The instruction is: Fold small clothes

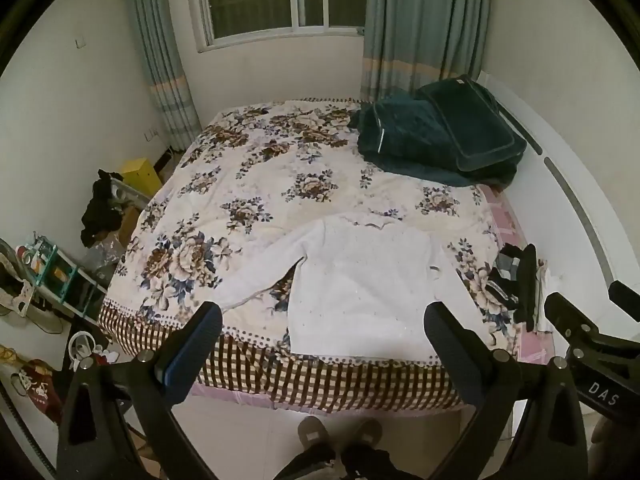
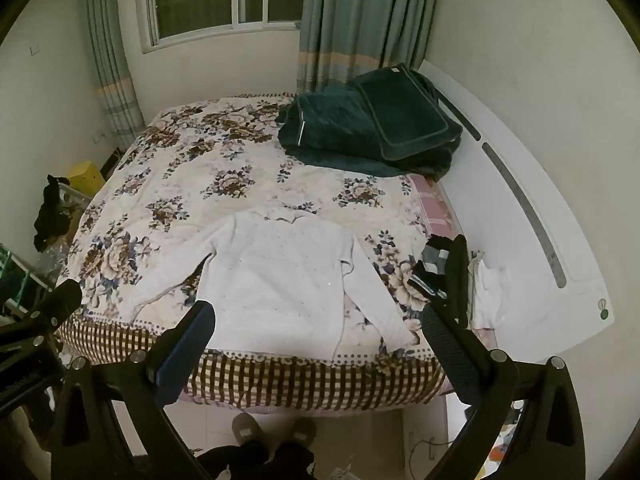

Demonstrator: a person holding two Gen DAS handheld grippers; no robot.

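White sweater [image 1: 360, 280] is the garment for folding, and both claws hang above the near edge of the bed with nothing between their fingers. The left claw [image 1: 320, 336] has its fingers spread wide, one blue-padded finger [image 1: 192, 348] over the checked border and the other over the sweater's hem. The right claw [image 2: 316, 332] is spread just as wide and likewise holds nothing; in its own view it frames the lower body of the sweater.

Outward from the claws, the sweater lies flat on the floral bedspread [image 1: 248, 184], collar toward the window, hem near the foot of the bed. One sleeve [image 1: 256, 276] runs out to the left; the other sleeve [image 2: 376, 300] lies angled along the body's right side. A small heap of dark clothes [image 2: 444, 268] sits near the right edge of the bed, and a dark green blanket [image 1: 436, 136] is piled at the far corner.

The step in hand looks like the start of the fold: garment laid out, no crease made yet. The next move probably calls for each claw to come down on a sleeve or shoulder, pinch only the top layer, and carry it across the body. The knit is pale and overexposed, so its edges are hard to place exactly.
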